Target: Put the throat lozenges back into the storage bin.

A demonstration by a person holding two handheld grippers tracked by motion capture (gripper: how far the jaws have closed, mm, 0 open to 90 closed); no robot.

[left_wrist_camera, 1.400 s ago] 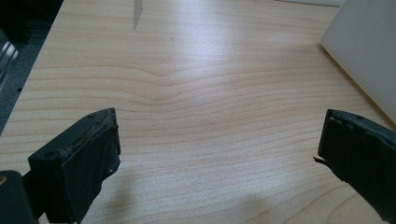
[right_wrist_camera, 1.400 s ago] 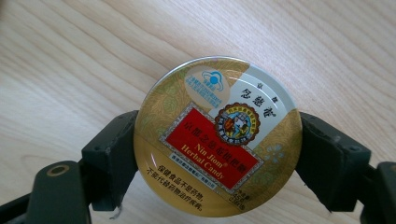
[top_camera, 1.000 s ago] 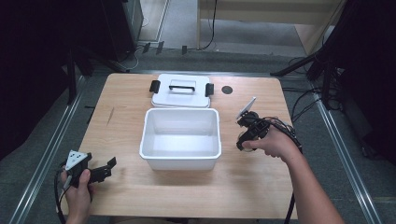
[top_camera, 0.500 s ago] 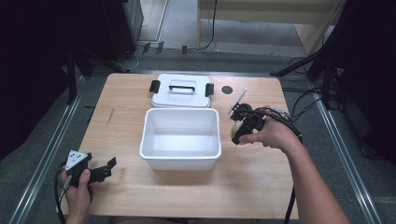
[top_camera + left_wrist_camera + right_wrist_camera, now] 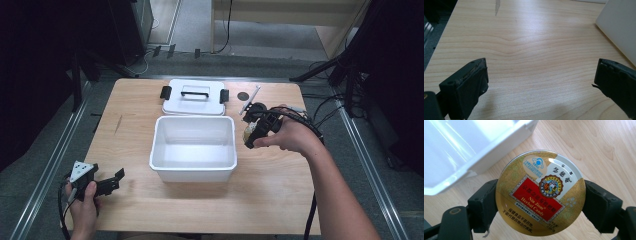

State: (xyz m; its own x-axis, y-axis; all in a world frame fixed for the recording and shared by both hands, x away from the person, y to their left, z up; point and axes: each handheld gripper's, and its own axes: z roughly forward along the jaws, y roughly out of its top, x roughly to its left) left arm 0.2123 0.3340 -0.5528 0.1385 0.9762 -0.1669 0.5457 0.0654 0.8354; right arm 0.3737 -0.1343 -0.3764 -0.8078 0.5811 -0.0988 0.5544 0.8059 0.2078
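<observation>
In the high view, the right gripper (image 5: 254, 131) is hovering just beside the right wall of the white bin (image 5: 193, 170), which is sitting open in the middle of the wooden table (image 5: 280, 200). Between its jaws it is carrying a small round tin (image 5: 248, 132), which from here is showing only as a pale gold blur, so its lettering cannot be made out. The white lid (image 5: 192, 103) with its dark handle is lying at the far side, touching the bin's far edge. The left gripper (image 5: 107, 184) is resting near the table's near left corner, well apart from the bin.

In the left gripper view, the left gripper (image 5: 541, 82) is showing its jaws spread wide apart over bare wood, grasping nothing, with the bin's (image 5: 621, 25) white wall standing at the far right.

In the right gripper view, the right gripper (image 5: 540, 200) is clamping the tin (image 5: 540, 192) by its rim, one jaw at each side. The tin is round and flat, its gold top patterned with leaves, bearing a red band that reads "Nin Jiom Herbal Candy", a small round emblem above it, a white patch with Chinese characters, and a blue and white badge near the far edge. It is hanging above the table, just beside the bin's (image 5: 486, 155) corner.
</observation>
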